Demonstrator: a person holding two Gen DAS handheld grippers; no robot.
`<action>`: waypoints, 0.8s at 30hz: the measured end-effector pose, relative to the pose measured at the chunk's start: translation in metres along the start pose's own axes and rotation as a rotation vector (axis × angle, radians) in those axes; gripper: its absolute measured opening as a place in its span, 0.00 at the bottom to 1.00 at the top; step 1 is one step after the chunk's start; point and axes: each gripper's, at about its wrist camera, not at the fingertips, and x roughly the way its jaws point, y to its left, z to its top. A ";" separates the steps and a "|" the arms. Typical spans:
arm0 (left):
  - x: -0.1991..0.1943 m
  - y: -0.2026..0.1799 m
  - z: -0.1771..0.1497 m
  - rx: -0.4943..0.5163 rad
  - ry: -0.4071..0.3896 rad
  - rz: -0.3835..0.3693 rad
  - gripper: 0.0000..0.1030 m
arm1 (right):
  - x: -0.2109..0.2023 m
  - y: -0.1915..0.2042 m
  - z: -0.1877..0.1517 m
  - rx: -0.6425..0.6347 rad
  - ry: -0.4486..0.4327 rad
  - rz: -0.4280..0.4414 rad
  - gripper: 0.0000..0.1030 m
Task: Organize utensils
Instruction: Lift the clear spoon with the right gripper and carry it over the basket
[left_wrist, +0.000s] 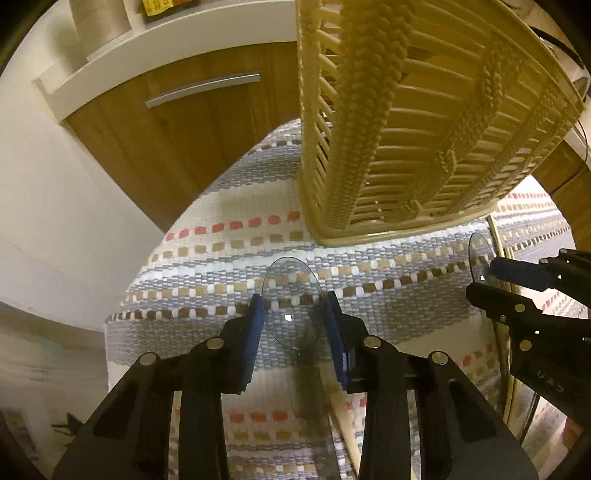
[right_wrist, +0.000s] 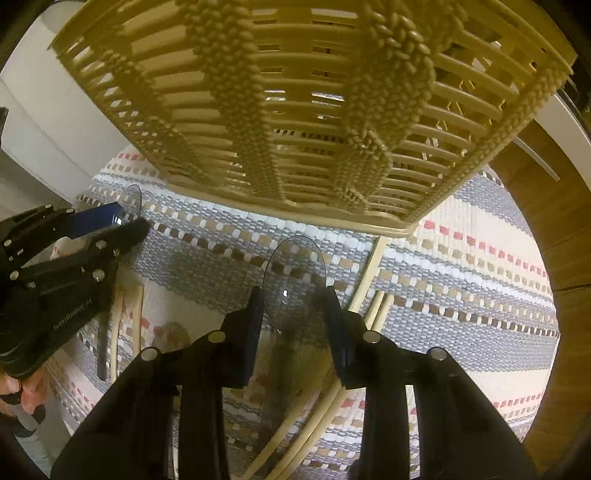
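Two clear plastic spoons with see-through oval bowls were in use, both in front of the yellow woven basket (left_wrist: 406, 129), above the striped mat (left_wrist: 221, 240).

The left tongs (left_wrist: 293, 300) were narrowed onto the first clear spoon (left_wrist: 291, 288), pads against the sides of its bowl, handle running back between the fingers. The right tongs (right_wrist: 292, 293) were drawn in likewise, pinching the second clear spoon (right_wrist: 295, 262) just below the basket's near edge.

Only the left view showed the wooden cupboard door (left_wrist: 166, 122) left of the basket. Only the right view showed the pale sticks (right_wrist: 369, 266) touching the basket's base, and a hand (right_wrist: 26, 395).
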 end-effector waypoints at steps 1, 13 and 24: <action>-0.002 0.000 -0.001 -0.010 -0.006 -0.015 0.30 | -0.001 0.001 -0.002 -0.002 -0.004 0.003 0.29; -0.106 0.022 -0.044 -0.073 -0.315 -0.139 0.30 | -0.093 -0.027 -0.070 -0.081 -0.294 0.229 0.29; -0.230 0.007 -0.016 -0.070 -0.706 -0.209 0.30 | -0.210 -0.044 -0.072 -0.081 -0.649 0.325 0.29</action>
